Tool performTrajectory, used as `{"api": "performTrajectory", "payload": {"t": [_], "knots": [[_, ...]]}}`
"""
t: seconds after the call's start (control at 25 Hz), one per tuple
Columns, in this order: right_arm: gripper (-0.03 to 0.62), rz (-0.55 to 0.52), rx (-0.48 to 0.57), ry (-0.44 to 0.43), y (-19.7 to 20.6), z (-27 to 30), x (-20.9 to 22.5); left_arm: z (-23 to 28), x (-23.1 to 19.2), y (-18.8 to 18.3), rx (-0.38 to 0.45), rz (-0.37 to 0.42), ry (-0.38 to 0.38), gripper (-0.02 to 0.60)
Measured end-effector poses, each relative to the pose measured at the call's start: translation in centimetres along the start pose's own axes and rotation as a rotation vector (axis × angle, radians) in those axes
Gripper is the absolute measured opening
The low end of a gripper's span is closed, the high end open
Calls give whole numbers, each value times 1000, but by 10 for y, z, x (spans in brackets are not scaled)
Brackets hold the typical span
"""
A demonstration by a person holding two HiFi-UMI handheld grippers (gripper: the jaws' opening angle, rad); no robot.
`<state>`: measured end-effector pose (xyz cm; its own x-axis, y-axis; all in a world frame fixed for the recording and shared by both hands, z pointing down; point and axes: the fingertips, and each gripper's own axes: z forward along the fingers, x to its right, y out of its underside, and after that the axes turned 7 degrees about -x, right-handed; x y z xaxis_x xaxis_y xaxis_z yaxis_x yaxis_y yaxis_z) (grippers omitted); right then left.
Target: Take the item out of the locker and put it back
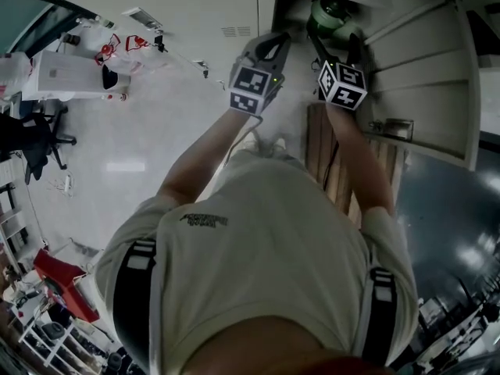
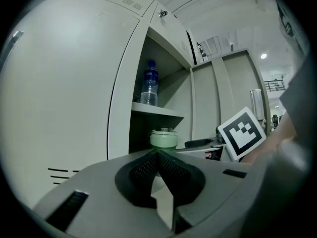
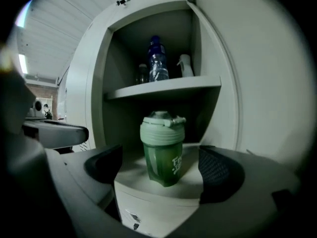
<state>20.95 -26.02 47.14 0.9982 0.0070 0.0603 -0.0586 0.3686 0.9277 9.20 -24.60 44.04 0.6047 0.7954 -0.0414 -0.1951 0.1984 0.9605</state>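
Right tongs (image 3: 161, 168) (image 1: 336, 49): jaws spread wide, nothing clamped. Green shaker bottle (image 3: 162, 152) (image 1: 332, 12) stands between the two pads with a clear gap on each side, no contact.

Left tongs (image 2: 157, 156) (image 1: 267, 41): jaws closed tip to tip, nothing between them. They're held just left of the right tongs, outside the locker opening, in front of the neighbouring pale door panel (image 2: 64, 83).

Shaker is upright on the locker's lower shelf (image 3: 131, 180), near the front edge. Pale green screw lid is on, and the flip cap points right in the right gripper view. There's white print on the dark green body, can't read it in full. In the left gripper view only its lid (image 2: 163, 139) shows above the tongs body.

Locker (image 3: 99, 93) is open. Upper shelf (image 3: 168, 88) carries a blue water bottle (image 3: 157, 61) (image 2: 149, 86), with a white spray bottle (image 3: 185, 66) to its right and a small dark jar (image 3: 142, 74) to its left. All three are upright, one level above the shaker.

Right tongs' marker cube (image 2: 241, 134) shows at the right of the left gripper view.

Head view: both arms are stretched forward toward the locker. Person (image 1: 266, 264) wears a pale T-shirt with dark shoulder straps. The floor (image 1: 141, 155) is pale, with an office chair (image 1: 39, 143) well off to the left.
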Motion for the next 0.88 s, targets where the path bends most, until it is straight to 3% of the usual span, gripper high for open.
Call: {"api": "performTrajectory", "payload": {"t": [0.4,0.44,0.56,0.64,0.8,0.88], "knots": [[304,-20,183,-77,-76,-75,-14,-31,6,-63,99,34,-7,12],[258,-23,201,-90,-84,-82,-17,-36,6,-71,112,43,-8,12],[245,-34,252,-124,-107,-103,-26,-50,8,-95,158,58,-5,12],[186,-28,284,-139,-119,-116,-29,-60,12,-111,193,59,2,12],[175,2,318,-174,-130,-137,-38,-80,22,-135,242,78,22,12],[96,-16,337,-186,-134,-150,-45,-88,26,-140,254,90,30,12]]}}
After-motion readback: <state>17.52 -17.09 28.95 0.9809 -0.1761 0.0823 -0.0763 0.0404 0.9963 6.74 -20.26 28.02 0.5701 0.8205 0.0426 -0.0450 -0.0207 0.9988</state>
